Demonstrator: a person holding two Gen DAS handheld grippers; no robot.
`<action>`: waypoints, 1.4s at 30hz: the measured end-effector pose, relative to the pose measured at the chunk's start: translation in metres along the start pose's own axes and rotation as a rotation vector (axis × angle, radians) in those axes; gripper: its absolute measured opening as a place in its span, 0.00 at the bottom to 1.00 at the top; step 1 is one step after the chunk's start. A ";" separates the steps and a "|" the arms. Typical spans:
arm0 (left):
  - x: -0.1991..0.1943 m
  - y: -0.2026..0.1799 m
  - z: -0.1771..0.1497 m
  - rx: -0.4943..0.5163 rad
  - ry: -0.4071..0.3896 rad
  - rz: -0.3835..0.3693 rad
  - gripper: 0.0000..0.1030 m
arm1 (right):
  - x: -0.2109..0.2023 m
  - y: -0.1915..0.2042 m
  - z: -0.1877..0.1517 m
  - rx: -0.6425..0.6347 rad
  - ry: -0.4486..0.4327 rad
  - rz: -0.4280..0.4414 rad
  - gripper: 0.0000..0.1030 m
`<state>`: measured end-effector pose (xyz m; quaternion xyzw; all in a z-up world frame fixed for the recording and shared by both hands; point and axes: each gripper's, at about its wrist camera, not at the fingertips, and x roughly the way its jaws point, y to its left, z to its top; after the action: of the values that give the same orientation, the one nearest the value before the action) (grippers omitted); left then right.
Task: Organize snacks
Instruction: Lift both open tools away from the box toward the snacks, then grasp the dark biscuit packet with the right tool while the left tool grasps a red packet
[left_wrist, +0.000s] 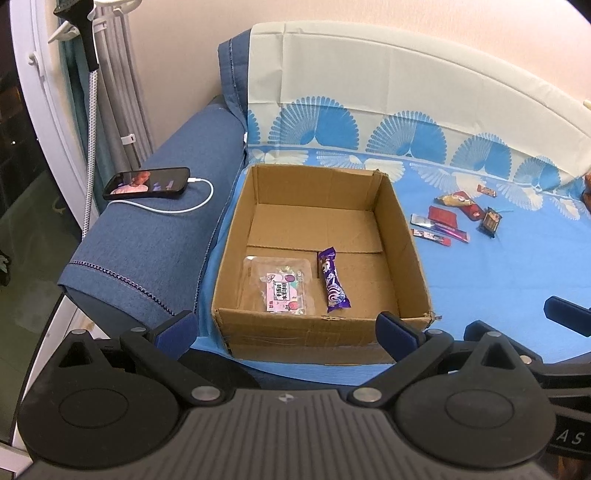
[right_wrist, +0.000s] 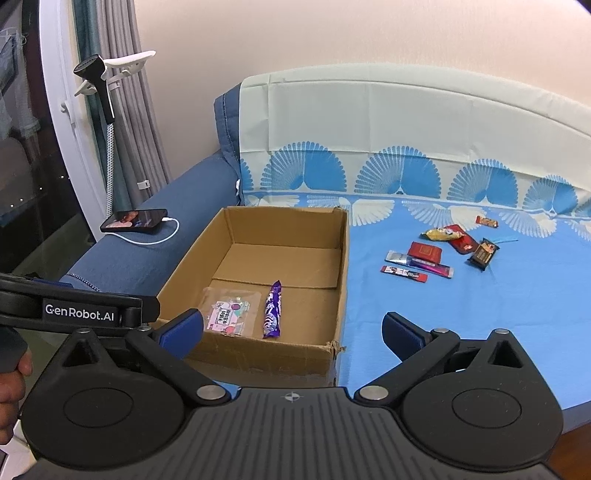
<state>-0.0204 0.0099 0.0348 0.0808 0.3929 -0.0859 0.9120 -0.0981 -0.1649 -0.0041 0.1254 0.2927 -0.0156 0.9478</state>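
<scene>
Both my tools released, jaws wide, nothing held: left gripper (left_wrist: 286, 328), right gripper (right_wrist: 291, 330). Cardboard box (right_wrist: 343, 266) holds two packets. Loose snack pile (right_wrist: 439, 251) at 1 o'clock on blue sheet (right_wrist: 480, 332). Wrappers likely light, crinkly, slippery; pinch mid-body across narrow width.

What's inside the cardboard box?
Inside the cardboard box lie a clear candy packet and a purple snack wrapper. Its near wall hides a bottom strip.

open-topped box (right_wrist: 258, 258) half bare; walls hem sides.
</scene>
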 end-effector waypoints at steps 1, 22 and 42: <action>0.001 -0.001 0.000 0.001 0.004 0.004 1.00 | 0.002 -0.001 0.000 0.002 0.003 0.004 1.00; 0.037 -0.047 0.038 0.085 0.040 0.021 1.00 | 0.038 -0.057 0.007 0.123 0.031 -0.041 1.00; 0.081 -0.126 0.088 0.174 0.062 -0.053 1.00 | 0.059 -0.147 0.008 0.262 0.032 -0.194 1.00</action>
<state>0.0685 -0.1389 0.0249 0.1520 0.4139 -0.1411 0.8864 -0.0600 -0.3064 -0.0638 0.2192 0.3140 -0.1431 0.9126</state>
